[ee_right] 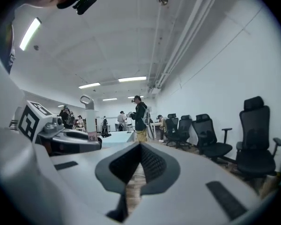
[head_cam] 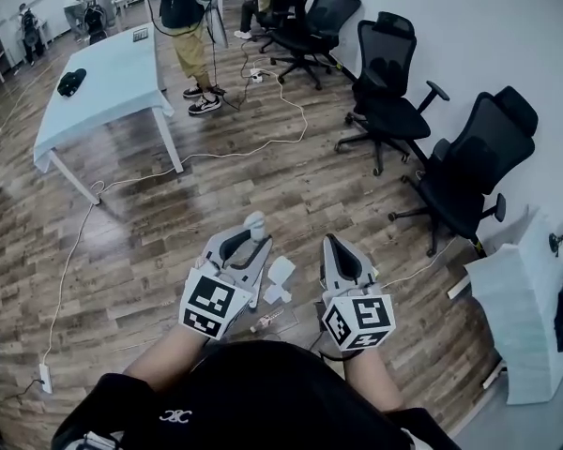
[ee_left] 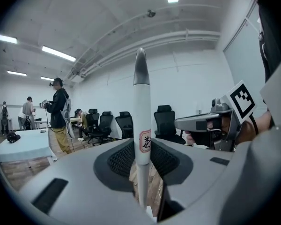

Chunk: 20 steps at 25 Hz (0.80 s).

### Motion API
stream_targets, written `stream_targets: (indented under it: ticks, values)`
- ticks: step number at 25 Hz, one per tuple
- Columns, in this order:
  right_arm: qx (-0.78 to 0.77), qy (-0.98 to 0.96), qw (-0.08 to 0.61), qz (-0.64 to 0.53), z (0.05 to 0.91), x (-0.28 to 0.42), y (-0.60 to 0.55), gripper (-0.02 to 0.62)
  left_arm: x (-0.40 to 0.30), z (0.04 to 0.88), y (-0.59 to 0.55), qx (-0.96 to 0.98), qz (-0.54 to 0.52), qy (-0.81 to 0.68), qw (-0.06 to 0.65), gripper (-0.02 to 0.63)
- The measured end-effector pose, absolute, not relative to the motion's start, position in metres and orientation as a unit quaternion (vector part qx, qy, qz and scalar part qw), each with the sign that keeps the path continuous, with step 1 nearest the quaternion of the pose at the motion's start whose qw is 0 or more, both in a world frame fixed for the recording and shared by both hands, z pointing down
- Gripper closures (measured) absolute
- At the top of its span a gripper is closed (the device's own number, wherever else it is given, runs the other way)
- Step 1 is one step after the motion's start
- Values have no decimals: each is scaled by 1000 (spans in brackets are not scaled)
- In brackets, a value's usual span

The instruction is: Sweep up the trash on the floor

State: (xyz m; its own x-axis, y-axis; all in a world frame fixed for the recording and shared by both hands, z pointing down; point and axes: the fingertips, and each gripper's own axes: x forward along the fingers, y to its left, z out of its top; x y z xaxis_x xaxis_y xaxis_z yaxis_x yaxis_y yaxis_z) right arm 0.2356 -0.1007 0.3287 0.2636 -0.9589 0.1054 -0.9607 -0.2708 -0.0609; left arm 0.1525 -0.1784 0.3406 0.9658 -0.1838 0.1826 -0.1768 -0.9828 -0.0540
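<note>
Clamping white handle [ee_left: 141, 102], left tool [head_cam: 251, 251]; paper trash [head_cam: 280, 276] just beside, rightward.

Grey left gripper [head_cam: 247, 251] & right gripper [head_cam: 338, 251], each w/ blk-and-wht square-marker cube. Wht handle [ee_left: 141, 125], grey at tip, red-edged label w/ blk character. Brown wood-plank floor [head_cam: 263, 176] w/ wht scraps [head_cam: 280, 275]. Blk mesh chairs [head_cam: 385, 82]; pale-blue table [head_cam: 113, 82].

Handle label [ee_left: 145, 141], one character (perhaps Chinese)
</note>
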Motion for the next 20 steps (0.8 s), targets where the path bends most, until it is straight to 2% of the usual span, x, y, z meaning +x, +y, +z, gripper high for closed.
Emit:
stream_targets:
  ticks: [7,20]
  values:
    - [801,-597,6,38,313,239,-99,581,167,339,-173,-992,-96,83,17,505]
    - [791,-608,12,64,331,243,-97,581,176,339,-166,-993,-94,77,11,505]
